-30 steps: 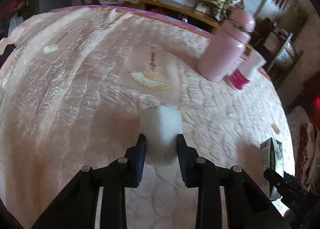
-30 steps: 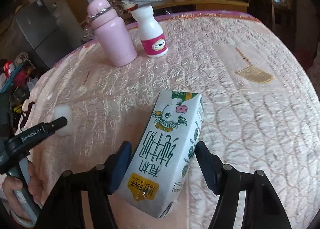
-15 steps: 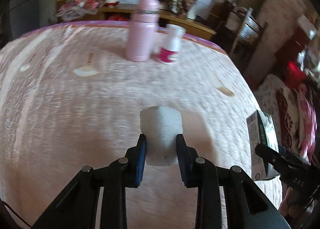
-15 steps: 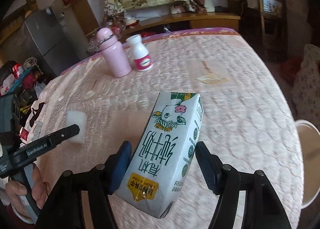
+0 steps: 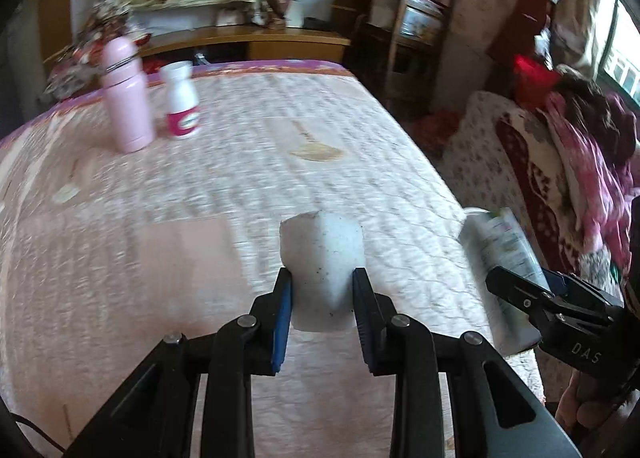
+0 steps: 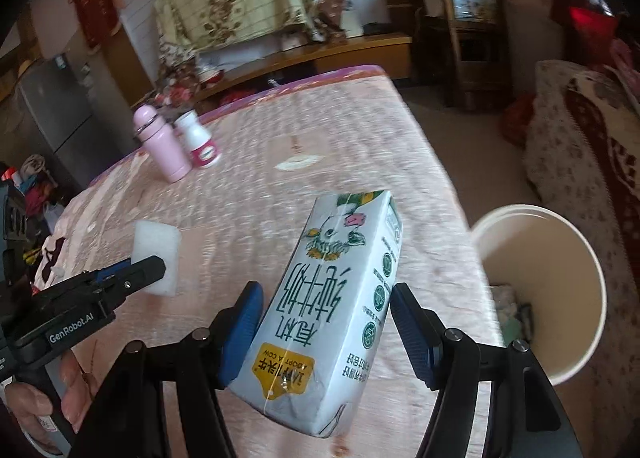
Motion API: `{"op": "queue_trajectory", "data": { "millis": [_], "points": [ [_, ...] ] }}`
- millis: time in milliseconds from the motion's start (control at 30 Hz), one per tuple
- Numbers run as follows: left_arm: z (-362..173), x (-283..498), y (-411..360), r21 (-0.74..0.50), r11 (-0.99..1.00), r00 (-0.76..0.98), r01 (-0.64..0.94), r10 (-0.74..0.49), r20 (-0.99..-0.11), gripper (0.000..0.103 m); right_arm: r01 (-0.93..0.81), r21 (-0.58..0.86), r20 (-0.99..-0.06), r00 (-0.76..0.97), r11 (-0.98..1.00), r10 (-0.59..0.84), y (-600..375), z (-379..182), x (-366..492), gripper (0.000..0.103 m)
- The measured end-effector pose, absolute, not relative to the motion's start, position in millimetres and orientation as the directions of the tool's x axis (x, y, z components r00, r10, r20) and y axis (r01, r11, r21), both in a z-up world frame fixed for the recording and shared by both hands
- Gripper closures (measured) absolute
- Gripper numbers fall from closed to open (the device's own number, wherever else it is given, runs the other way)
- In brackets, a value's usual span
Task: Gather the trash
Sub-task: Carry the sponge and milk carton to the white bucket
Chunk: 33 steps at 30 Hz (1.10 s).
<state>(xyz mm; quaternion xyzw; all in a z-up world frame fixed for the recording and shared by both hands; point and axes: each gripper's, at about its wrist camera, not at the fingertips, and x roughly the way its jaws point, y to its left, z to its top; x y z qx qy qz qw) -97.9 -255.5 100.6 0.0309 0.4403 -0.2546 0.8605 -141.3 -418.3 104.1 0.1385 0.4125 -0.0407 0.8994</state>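
Observation:
My left gripper (image 5: 322,278) is shut on a white foam block (image 5: 322,258), held above the pink quilted table (image 5: 260,177). The right wrist view shows the same block (image 6: 154,242) at the left, in the left gripper (image 6: 148,270). My right gripper (image 6: 324,298) grips a white milk carton (image 6: 340,278) with a cow drawing. Its jaws are closing and the pads press the carton's sides. The carton (image 5: 500,242) also shows blurred at the right of the left wrist view. A white bin (image 6: 592,258) stands off the table's right edge, with some trash at its bottom.
A pink flask (image 5: 126,97) and a white bottle with a magenta label (image 5: 182,105) stand at the table's far left. A sofa with patterned covers (image 5: 540,177) lies to the right. Wooden shelves (image 6: 460,17) and a low cabinet stand behind the table.
Both grippers have swung to the right above the table and risen a little, each keeping its load. The bin has come into the right wrist view. The bottles have slid leftward.

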Motion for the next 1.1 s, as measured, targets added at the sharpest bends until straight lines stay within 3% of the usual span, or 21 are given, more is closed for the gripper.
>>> {"op": "queue_trajectory", "data": {
  "millis": [233,467,633,833,933,1100],
  "points": [
    [95,-107,-307,-0.152,0.839,0.451,0.522,-0.423,-0.786,0.072,0.258,0.217,-0.774,0.634,0.941,0.004,-464,95,-161,0.042],
    [87,-108,-313,-0.125,0.847,0.45,0.516,-0.392,-0.802,0.072,0.254,0.359,-0.77,0.624,0.898,0.132,-482,78,-173,0.039],
    [87,-106,-307,-0.117,0.858,0.457,0.5,-0.376,-0.806,0.072,0.279,0.278,-0.824,0.561,0.919,0.079,-473,63,-162,0.035],
    [86,-107,-313,-0.118,0.854,0.453,0.506,-0.379,-0.807,0.072,0.25,0.282,-0.832,0.545,0.926,0.106,-458,54,-158,0.034],
    [86,-111,-321,-0.117,0.845,0.446,0.521,-0.387,-0.807,0.072,0.25,0.253,-0.83,0.553,0.935,0.077,-456,50,-159,0.044],
    [87,-116,-347,-0.114,0.825,0.435,0.553,-0.403,-0.805,0.072,0.273,0.246,-0.799,0.6,0.93,0.036,-478,63,-172,0.044]
  ]
}}
